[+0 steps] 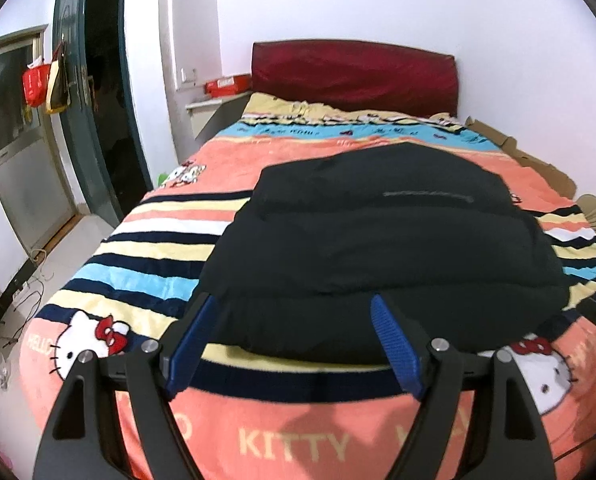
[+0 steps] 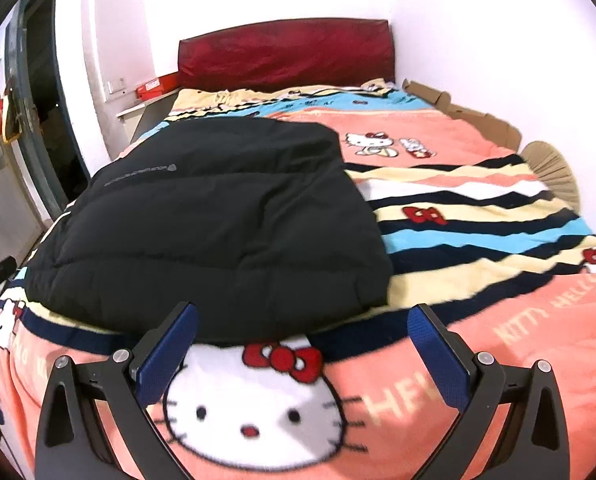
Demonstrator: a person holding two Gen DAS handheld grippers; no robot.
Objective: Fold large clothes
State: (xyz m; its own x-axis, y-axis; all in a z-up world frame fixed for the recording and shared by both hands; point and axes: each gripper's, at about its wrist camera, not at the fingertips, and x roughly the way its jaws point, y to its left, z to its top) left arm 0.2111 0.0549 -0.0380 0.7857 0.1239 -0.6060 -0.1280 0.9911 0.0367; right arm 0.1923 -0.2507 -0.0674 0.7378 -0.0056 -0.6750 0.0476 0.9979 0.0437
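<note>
Black padded jacket: folded into a thick block, lying on the striped Hello Kitty blanket that covers the bed.
Left wrist view, left gripper: fingers spread wide apart, nothing between them; the blue pads sit at the jacket's near hem, and I cannot tell whether they touch the cloth.
Left wrist view, surroundings: dark red headboard at the far end of the bed; a red box on a shelf beside it; a dark doorway on the left with a red bag hanging near it.
Right wrist view, right gripper: fingers likewise held wide, empty; the left pad lies at the jacket's near edge, the right pad over bare blanket.
Right wrist view, jacket position: left half of the bed, grey zip line on its upper face, a large cat face print just below its hem.
Right wrist view, far side: cardboard along the wall edge of the bed.
</note>
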